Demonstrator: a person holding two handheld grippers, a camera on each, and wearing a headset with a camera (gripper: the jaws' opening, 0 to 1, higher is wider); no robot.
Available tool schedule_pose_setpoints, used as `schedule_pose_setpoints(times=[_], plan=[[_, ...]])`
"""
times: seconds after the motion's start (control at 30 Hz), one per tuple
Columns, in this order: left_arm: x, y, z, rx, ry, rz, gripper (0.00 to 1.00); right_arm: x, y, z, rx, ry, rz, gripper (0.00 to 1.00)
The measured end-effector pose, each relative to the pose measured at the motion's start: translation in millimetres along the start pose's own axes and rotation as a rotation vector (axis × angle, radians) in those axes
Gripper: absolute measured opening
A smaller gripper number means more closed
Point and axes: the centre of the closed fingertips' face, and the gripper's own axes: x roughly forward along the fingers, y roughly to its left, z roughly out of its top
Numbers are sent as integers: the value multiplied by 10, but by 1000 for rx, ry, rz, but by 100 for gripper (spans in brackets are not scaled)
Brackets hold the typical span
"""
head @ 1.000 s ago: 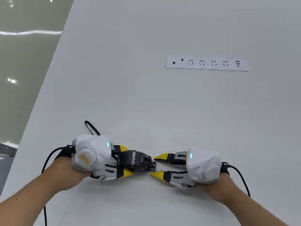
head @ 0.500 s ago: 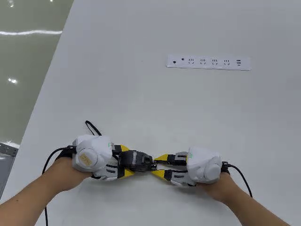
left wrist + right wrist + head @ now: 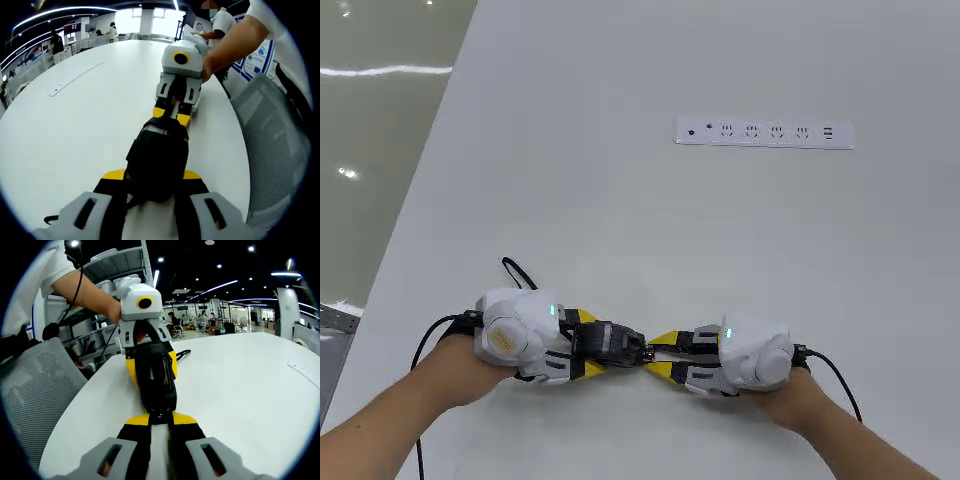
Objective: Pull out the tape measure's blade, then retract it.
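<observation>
Right gripper (image 3: 651, 356): jaws had narrowed since a second before, nearly together at the tape measure (image 3: 610, 342) mouth; I couldn't tell whether they pinched the blade. Left gripper (image 3: 586, 342): clamped the case on the table (image 3: 620, 200), well nearer me than the power strip (image 3: 765, 132). Case judged hard and light, blade springy: take its end hook. Wrists low, facing.

One tape measure (image 3: 610, 342) with a single black case. Two grippers, the left gripper (image 3: 586, 342) and the right gripper (image 3: 660, 353), and two hands holding them, the left hand (image 3: 455, 365) and the right hand (image 3: 785, 390). Two black cables (image 3: 515, 270) – one trailing from each gripper. One white power strip (image 3: 765, 132) on one white table (image 3: 620, 180).
</observation>
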Motion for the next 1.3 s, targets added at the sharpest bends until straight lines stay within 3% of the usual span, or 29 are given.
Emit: schedule_pose_setpoints(times=[1.3], plan=[[2,-16,-5,21,16,0,32,-21,14,-1,24,-14,0,11]])
